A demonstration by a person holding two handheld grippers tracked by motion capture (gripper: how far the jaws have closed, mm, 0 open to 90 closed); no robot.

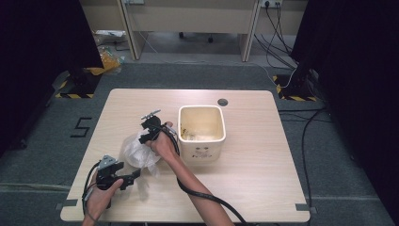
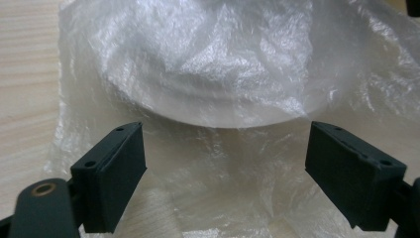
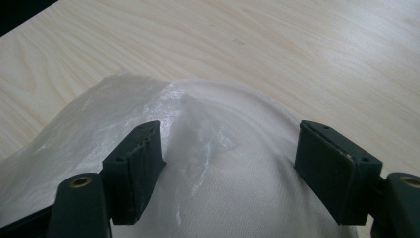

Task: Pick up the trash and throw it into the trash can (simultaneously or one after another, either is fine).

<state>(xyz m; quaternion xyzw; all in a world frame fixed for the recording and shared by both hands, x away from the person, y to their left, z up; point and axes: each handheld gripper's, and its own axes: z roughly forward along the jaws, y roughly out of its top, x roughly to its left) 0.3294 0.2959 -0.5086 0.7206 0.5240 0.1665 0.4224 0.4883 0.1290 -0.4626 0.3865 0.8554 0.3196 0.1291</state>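
Recording lab or test bay

Black curtains (image 1: 42, 42) and hazard-taped stand bases (image 1: 75, 89) flank the wooden table (image 1: 254, 179); cables (image 1: 282, 33) trail behind it.

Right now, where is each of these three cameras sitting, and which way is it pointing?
High view: fixed above the person's side, looking forward and down on the table, cream bin and plastic bag; both forearms and each hand-held gripper show.
Left gripper view: rides the left hand-held gripper, looking along its open jaws at the bag.
Right gripper view: rides the right hand-held gripper, looking down past its open jaws at the bag and tabletop.
All three share the bag.
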